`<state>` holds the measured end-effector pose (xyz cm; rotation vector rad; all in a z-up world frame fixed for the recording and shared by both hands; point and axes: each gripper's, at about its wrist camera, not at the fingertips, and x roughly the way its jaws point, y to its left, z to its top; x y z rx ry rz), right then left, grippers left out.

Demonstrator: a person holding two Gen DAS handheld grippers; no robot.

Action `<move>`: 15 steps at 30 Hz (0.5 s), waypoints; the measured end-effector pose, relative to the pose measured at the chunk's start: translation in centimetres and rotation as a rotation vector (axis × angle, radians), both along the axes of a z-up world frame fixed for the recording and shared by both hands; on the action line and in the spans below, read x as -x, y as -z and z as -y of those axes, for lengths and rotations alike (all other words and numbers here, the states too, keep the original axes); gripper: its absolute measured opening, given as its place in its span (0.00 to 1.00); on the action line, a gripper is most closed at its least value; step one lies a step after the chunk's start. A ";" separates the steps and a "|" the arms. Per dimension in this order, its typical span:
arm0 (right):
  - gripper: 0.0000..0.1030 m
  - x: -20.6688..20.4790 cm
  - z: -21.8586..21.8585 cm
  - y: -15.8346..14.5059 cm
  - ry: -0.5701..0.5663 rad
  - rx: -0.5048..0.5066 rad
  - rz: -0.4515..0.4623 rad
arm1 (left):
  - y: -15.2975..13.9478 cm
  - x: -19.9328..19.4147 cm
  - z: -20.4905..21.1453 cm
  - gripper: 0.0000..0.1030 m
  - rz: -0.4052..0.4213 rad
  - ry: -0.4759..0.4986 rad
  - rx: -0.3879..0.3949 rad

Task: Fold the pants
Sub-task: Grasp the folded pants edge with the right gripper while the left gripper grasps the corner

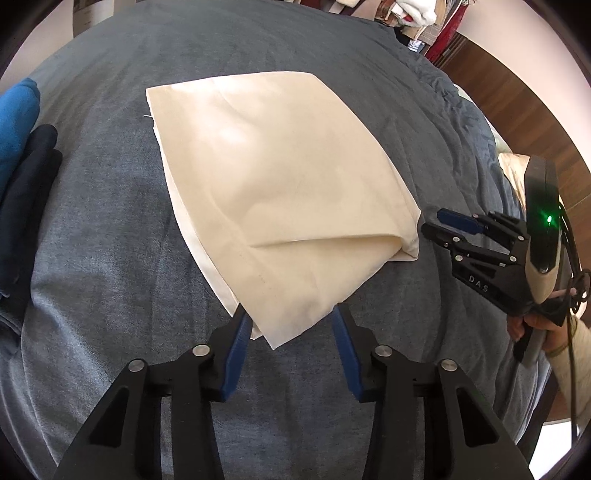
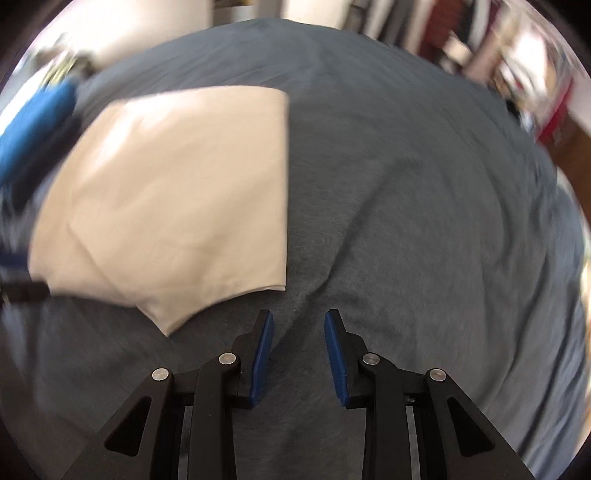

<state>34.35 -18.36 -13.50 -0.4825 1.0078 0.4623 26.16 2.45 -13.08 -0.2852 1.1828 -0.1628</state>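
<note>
Cream pants (image 1: 273, 184), folded into a compact rectangle, lie on a grey-blue bed cover (image 1: 110, 258). My left gripper (image 1: 291, 314) stands open around the pants' near corner, and the cloth tip lies between the blue pads without being pinched. My right gripper (image 1: 433, 220) hovers just off the pants' right corner, a person's hand (image 1: 546, 328) on its handle. In the blurred right wrist view the right gripper (image 2: 299, 321) is open over bare cover, with nothing between its fingers. There the pants (image 2: 177, 195) lie up and to the left of it.
A folded blue garment (image 1: 18, 122) and a dark navy one (image 1: 33, 177) are stacked at the bed's left edge. Wooden floor (image 1: 517, 92) shows past the right edge. Hanging clothes (image 1: 413, 14) crowd the far background.
</note>
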 end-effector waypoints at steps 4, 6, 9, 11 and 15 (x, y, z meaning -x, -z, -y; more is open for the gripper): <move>0.29 0.0 -0.8 0.5 -0.084 0.047 0.029 | 0.0 -0.1 0.2 0.36 -0.003 0.015 -0.003; 0.28 0.0 -1.1 0.6 -0.115 0.067 0.050 | 0.0 -0.1 0.2 0.35 -0.001 0.018 -0.002; 0.28 0.3 -1.8 0.6 -0.157 0.087 0.083 | 0.1 -0.3 0.0 0.34 -0.004 0.013 0.010; 0.28 0.7 -2.3 1.1 -0.201 0.119 0.102 | 0.1 -0.5 -0.1 0.28 -0.007 0.015 0.013; 0.23 1.6 -3.4 1.9 -0.278 0.206 0.175 | 0.1 -0.7 -0.1 0.19 -0.005 0.026 0.014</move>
